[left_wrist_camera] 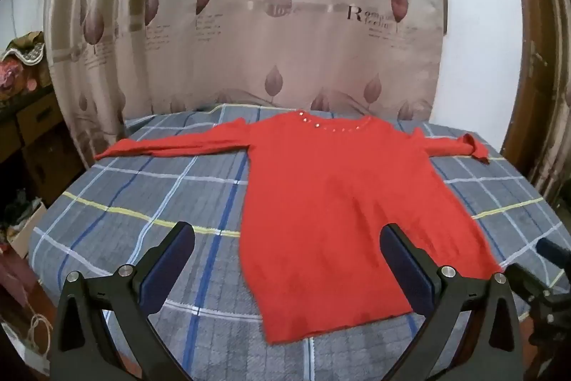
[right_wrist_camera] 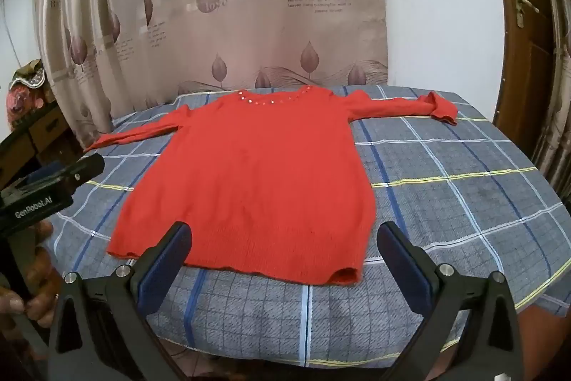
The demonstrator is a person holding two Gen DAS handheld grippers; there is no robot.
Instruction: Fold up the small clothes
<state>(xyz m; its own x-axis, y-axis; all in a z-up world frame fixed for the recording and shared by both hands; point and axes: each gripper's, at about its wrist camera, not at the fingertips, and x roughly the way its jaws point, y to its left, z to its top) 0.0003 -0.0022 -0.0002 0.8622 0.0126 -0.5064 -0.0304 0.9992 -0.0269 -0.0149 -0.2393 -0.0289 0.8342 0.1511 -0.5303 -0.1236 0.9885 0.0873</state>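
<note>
A red knit sweater [left_wrist_camera: 332, 209] lies flat, face up, on a plaid-covered table [left_wrist_camera: 150, 202], sleeves spread out to both sides, beaded neckline at the far edge. My left gripper [left_wrist_camera: 287, 259] is open and empty, hovering above the sweater's hem at its left side. In the right wrist view the same sweater [right_wrist_camera: 249, 174] lies ahead, and my right gripper [right_wrist_camera: 283, 256] is open and empty above the hem's right part. The left gripper [right_wrist_camera: 60, 181] shows at the left edge of that view.
A beige leaf-print curtain [left_wrist_camera: 249, 24] hangs behind the table. A wooden door [right_wrist_camera: 524, 52] stands at the right. A dresser with cluttered items [left_wrist_camera: 25, 102] stands at the left. The plaid table cover [right_wrist_camera: 464, 188] has bare room right of the sweater.
</note>
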